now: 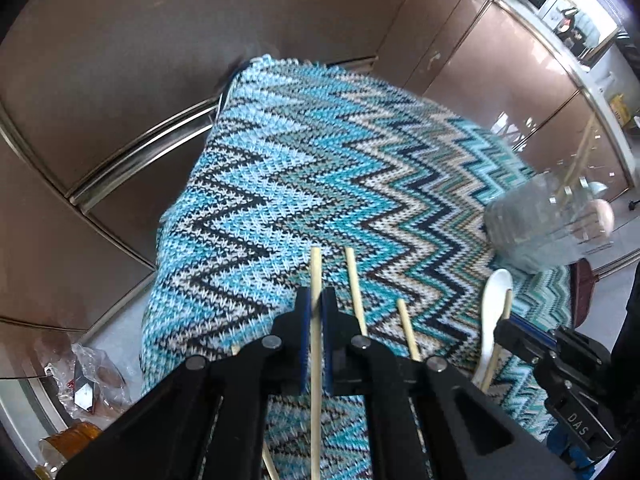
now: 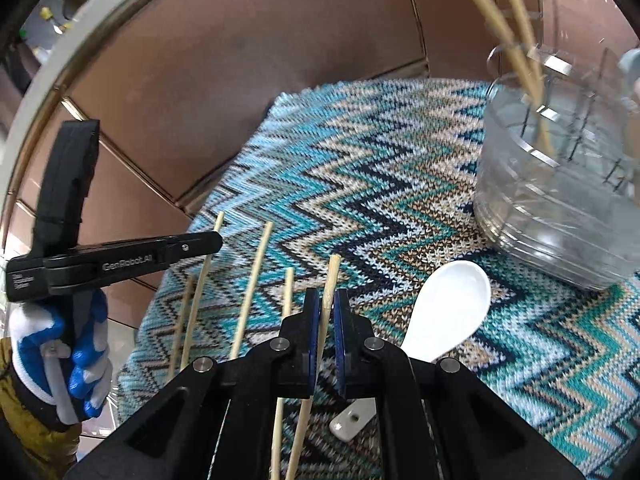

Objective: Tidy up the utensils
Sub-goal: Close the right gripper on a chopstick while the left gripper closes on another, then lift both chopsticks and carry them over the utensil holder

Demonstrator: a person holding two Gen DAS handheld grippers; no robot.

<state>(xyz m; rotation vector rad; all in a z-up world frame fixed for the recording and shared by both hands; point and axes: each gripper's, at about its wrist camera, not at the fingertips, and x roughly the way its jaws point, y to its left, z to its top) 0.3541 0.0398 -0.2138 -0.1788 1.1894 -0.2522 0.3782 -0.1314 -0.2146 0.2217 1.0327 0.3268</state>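
On the zigzag knit cloth, by the clear holder and white spoon: light, stiff, slippery chopsticks, my left gripper and right gripper each clamped near one's upper end.

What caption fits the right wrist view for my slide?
Right gripper shut on a chopstick beside the white spoon, clear holder ahead on the zigzag cloth.

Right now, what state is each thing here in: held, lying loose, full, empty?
left gripper: shut on a chopstick
right gripper: shut on another chopstick
loose chopsticks: lying flat on the knitted cloth
white spoon: lying on the cloth, unheld
clear holder: upright, chopsticks already inside
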